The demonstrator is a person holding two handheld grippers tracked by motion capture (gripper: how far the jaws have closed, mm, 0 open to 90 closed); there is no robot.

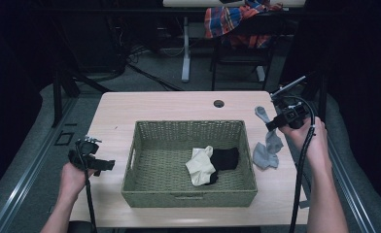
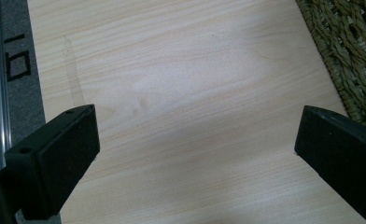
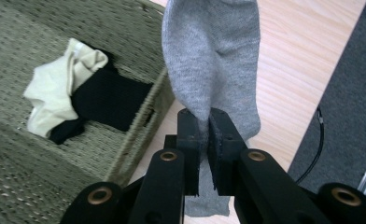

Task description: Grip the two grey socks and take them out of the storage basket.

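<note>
Looking down from the high view: right hand [image 1: 311,141] raised beside the right wall of the woven basket [image 1: 188,196], forearm coming in from the near edge, right gripper [image 1: 272,124] pointing toward the basket and pinching a grey sock [image 1: 270,151] that hangs from the jaws, lower end resting on the table [image 1: 159,104] just outside the basket. Left hand [image 1: 73,175] low, left of the basket, left gripper [image 1: 106,165] aimed at its left wall.

Left gripper view: jaws spread wide over bare wood [image 2: 181,93], nothing between them, basket rim [image 2: 354,56] just beyond the far jaw.

Right gripper view: jaws pressed together on a fold of the grey sock [image 3: 214,60], fabric rising above and trailing below. Inside the basket [image 3: 139,135], a cream sock [image 3: 55,93] lying against a black sock [image 3: 106,100].
</note>
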